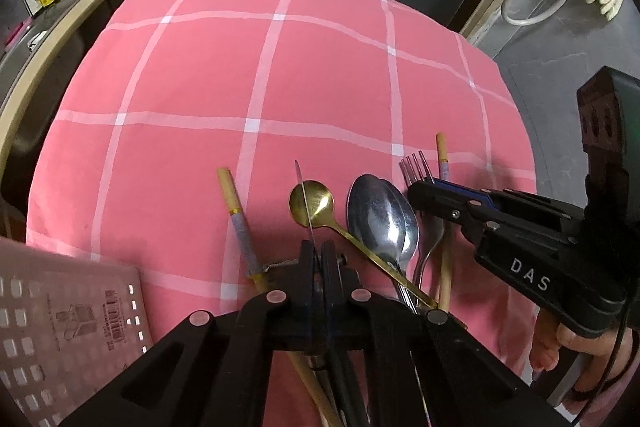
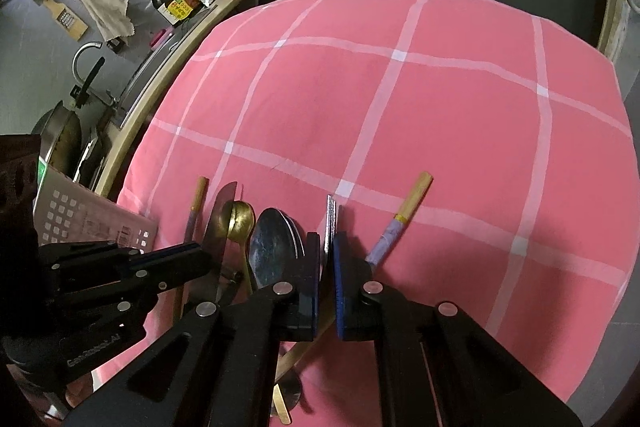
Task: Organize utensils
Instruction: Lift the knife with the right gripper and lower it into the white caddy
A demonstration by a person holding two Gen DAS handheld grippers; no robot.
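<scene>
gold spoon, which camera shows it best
The left wrist view: the gold spoon shows its whole bowl and most of its handle, crossed only by the knife blade. In the right wrist view its bowl is partly behind the knife and the handle mostly hidden.

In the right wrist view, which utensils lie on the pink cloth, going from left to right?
Left wooden chopstick → steel knife blade → gold spoon → stacked silver spoons → silver fork, between the right gripper's fingers → right wooden chopstick.

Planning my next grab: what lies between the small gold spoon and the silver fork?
Stacked large silver steel spoons lie between the small gold spoon and the silver fork, clearest in the left wrist view.
</scene>
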